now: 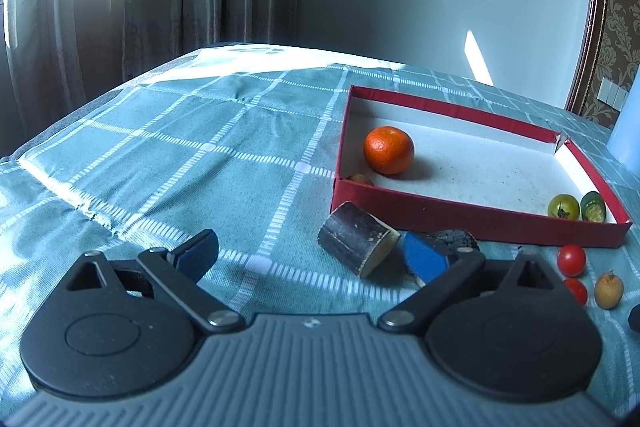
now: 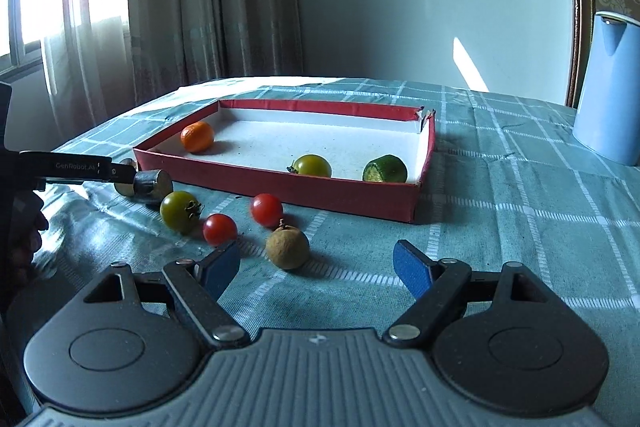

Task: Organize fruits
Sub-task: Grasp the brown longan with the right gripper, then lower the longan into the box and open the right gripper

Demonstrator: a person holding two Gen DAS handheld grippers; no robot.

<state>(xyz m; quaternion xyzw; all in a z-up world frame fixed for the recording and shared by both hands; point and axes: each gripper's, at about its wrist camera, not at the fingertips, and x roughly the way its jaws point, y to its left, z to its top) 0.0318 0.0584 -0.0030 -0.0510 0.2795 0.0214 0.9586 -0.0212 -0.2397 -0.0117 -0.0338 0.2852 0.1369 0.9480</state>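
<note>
Only one piece of writing is legible: "GenRobot.AI" in pale letters on the black side of the left gripper (image 2: 120, 173), seen from the right wrist view at about 9 o'clock. Both tools have ribbed grey housings, round matte black hubs and blue rough-textured pads.

The left gripper (image 1: 316, 255) has its jaws spread wide, holding nothing. A short dark sugarcane piece (image 1: 358, 243), cylindrical with a pale cut end, lies on the cloth between the fingers, nearer the right pad; a second dark piece (image 1: 456, 239) sits just behind that pad at 2 o'clock.

The right gripper (image 2: 320, 269) is likewise spread open and empty. A brown, dull-skinned longan (image 2: 287, 249) rests on the cloth between its fingers. Beyond it at 11 o'clock lie two glossy red cherry tomatoes (image 2: 220, 229) (image 2: 267, 209) and a smooth green tomato (image 2: 181, 211).

A shallow red cardboard box (image 2: 280, 187) with a white speckled floor sits at 12 o'clock, one far corner torn. Inside are a dimpled mandarin (image 2: 197, 136) in its left far corner, a green tomato in the box (image 2: 313, 165) and a cut cucumber end (image 2: 385, 169) near the right wall.

A teal checked woven tablecloth (image 2: 500, 207) covers the table; a smooth blue kettle (image 2: 612, 87) stands at 2 o'clock.
</note>
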